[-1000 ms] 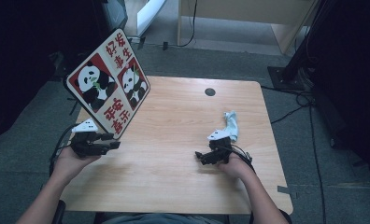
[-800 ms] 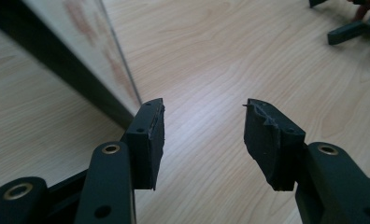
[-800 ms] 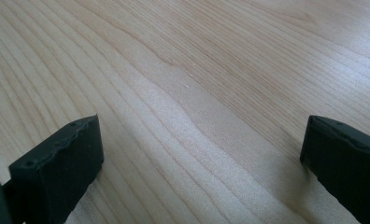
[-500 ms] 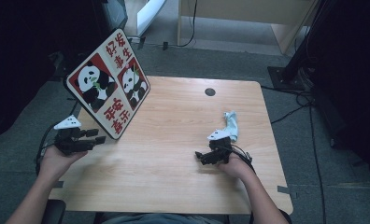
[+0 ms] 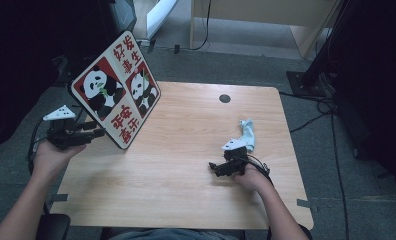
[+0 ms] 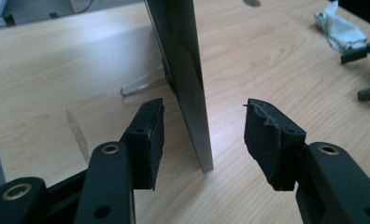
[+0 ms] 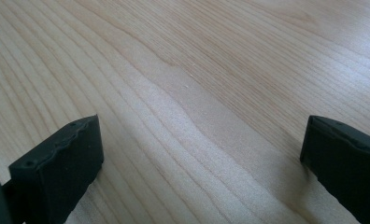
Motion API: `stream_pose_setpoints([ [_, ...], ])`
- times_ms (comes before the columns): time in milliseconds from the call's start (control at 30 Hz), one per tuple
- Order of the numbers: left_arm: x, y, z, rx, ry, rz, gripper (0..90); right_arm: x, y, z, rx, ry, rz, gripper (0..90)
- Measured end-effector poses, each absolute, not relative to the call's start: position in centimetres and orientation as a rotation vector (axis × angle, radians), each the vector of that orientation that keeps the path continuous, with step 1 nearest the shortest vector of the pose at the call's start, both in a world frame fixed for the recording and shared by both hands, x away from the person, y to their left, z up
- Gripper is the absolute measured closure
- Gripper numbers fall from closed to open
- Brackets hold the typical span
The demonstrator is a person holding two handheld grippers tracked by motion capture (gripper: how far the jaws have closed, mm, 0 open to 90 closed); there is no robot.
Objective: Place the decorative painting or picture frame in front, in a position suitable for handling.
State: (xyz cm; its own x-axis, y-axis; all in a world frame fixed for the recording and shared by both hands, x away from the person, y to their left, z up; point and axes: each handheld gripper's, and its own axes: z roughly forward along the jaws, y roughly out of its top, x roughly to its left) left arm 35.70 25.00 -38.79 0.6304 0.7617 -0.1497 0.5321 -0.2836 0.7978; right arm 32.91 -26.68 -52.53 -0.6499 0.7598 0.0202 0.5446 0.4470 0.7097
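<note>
Left gripper point(image 5: 88, 134), at the table's point(image 5: 196, 190) left edge: jaws released, gap wide. In the left gripper view the sign board point(image 6: 185, 79) stands edge-on between the two pads point(image 6: 150, 135), its lower corner just ahead of them, nearer the left pad than the right; neither pad presses on it. Judgement: the jaws straddle the edge so they can close on the board's thin side without disturbing it. Behind the board, left of the gripper's line, a wire stand point(image 6: 141, 84) rests on the wood and props the board at a tilt, which explains why it stays up unheld.

Right gripper point(image 5: 221, 167), well apart from the board: jaws spread, nothing between them but bare tabletop. A crumpled cloth point(image 5: 247, 134) lies just beyond it, untouched. Likely parked low while the left side works.
</note>
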Motion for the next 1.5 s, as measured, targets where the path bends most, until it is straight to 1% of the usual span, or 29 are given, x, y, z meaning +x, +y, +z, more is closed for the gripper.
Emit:
stream_pose_setpoints([
  [167,36.3,25.1,-37.0,1.965,1.018,0.347,47.9,32.9,-26.7,-52.5,1.118,2.401,1.012,0.0],
  [200,36.7,25.2,-35.9,1.955,1.021,0.352,48.2,32.9,-26.7,-52.5,1.118,2.401,1.012,0.0],
  [300,37.1,25.1,-35.1,1.952,1.026,0.356,48.2,32.9,-26.7,-52.5,1.119,2.402,1.012,0.0],
  [600,39.6,24.6,-31.4,1.963,1.035,0.371,47.9,32.9,-26.7,-52.5,1.119,2.399,1.013,0.0],
  [1133,44.3,23.8,-27.8,2.028,1.081,0.342,47.8,32.9,-26.7,-52.5,1.12,2.4,1.012,0.0],
  [1200,45.3,23.6,-27.3,2.063,1.087,0.333,48.1,32.8,-26.6,-52.5,1.124,2.401,1.012,0.0],
  [1500,47.6,22.5,-26.5,2.145,1.096,0.326,51.0,32.8,-26.6,-52.5,1.126,2.4,1.015,0.0],
])
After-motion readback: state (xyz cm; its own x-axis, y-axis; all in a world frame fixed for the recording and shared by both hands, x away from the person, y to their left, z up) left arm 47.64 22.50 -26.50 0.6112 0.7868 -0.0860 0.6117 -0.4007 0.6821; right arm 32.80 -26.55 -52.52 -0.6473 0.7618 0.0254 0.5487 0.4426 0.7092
